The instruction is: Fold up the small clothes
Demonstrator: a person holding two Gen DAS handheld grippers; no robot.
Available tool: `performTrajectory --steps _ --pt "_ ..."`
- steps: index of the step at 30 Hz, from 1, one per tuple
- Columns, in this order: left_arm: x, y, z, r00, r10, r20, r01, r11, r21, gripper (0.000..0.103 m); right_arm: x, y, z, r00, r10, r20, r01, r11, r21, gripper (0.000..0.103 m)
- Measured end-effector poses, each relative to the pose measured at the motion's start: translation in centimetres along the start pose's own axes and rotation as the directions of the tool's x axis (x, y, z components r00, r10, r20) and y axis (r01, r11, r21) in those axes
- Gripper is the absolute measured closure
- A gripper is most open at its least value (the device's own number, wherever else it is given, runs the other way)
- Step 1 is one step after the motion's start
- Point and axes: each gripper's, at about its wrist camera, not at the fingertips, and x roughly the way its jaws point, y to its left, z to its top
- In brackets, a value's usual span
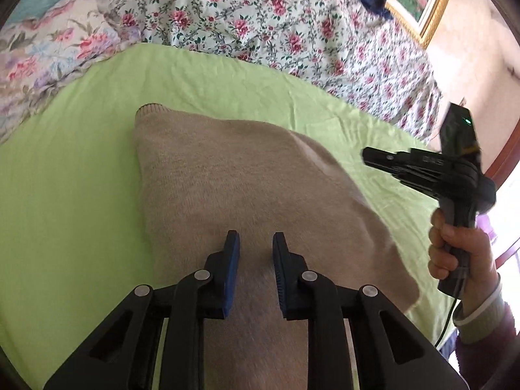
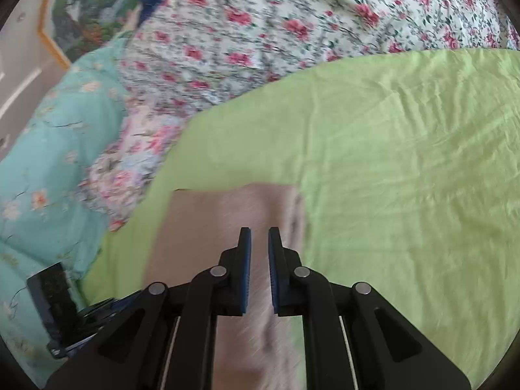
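A beige knit garment (image 1: 234, 175) lies folded flat on a light green sheet (image 1: 65, 169). It also shows in the right wrist view (image 2: 208, 214), blurred by motion. My left gripper (image 1: 256, 243) hovers over the garment's near part, jaws apart, holding nothing. My right gripper (image 2: 259, 237) is over the garment's right side, jaws slightly apart and empty. In the left wrist view the right gripper (image 1: 367, 156) is held in a hand above the sheet, right of the garment.
A floral duvet (image 1: 276, 22) is bunched along the far side of the sheet. A teal floral quilt (image 2: 42, 169) lies at the left. A gold-framed picture (image 1: 425, 3) hangs on the wall behind. The left gripper's body (image 2: 55, 302) shows at lower left.
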Motion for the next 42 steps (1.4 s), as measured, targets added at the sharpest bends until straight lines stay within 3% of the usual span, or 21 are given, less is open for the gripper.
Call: performTrajectory --steps 6,8,9,11,14,19,28,30,32,36,42 --pt "-2.9 -0.8 -1.6 0.999 -0.048 0.022 0.048 0.999 0.005 0.083 1.5 3.5 -3.5 0.985 0.132 -0.107 -0.134 0.991 -0.012 0.092" --pt "-3.2 -1.0 -2.2 0.998 -0.056 0.016 0.056 0.998 0.011 0.083 2.8 3.7 -4.7 0.986 0.097 -0.132 -0.1 0.995 -0.02 0.092" --pt "-3.0 -1.0 -2.4 0.999 -0.05 0.009 0.05 0.999 0.009 0.083 3.6 3.3 -5.2 0.989 0.041 -0.142 -0.045 0.999 -0.022 0.092" --pt "-2.1 -0.6 -2.8 0.999 -0.038 -0.017 0.038 0.999 -0.003 0.083 4.9 1.3 -5.9 0.99 -0.022 -0.136 0.023 1.0 0.004 0.099" --pt "-0.1 0.0 -3.3 0.997 -0.047 -0.059 0.045 0.999 -0.027 0.087 5.1 -0.8 -5.9 0.994 0.007 -0.112 0.0 0.998 0.064 0.103" --pt "0.5 -0.7 -3.6 0.998 -0.03 -0.057 0.03 1.0 0.0 0.088 4.2 -0.9 -6.0 0.993 -0.023 -0.114 0.025 1.0 0.015 0.103" --pt "-4.1 -0.8 -6.1 0.995 -0.084 -0.053 0.085 0.996 0.0 0.087 -1.8 3.9 -10.2 0.993 -0.017 -0.118 0.002 0.993 -0.12 0.099" --pt "-4.9 -1.2 -7.7 0.993 -0.093 -0.071 0.094 0.995 0.012 0.087 -2.1 3.8 -12.1 0.987 -0.069 -0.148 0.043 0.984 -0.17 0.099" --pt "-5.0 -1.3 -9.1 0.992 -0.085 -0.093 0.087 0.996 0.017 0.087 -1.5 2.6 -14.0 0.965 -0.202 -0.165 0.162 0.96 -0.229 0.099" --pt "-4.2 -1.1 -11.4 0.988 -0.079 -0.13 0.08 0.997 -0.002 0.087 -2.3 0.2 -14.9 0.979 -0.151 -0.134 0.131 0.981 -0.145 0.103" --pt "-3.7 -1.5 -11.5 0.991 -0.045 -0.13 0.044 0.999 -0.008 0.087 -2.3 0.2 -15.1 0.978 -0.167 -0.123 0.147 0.977 -0.156 0.103"
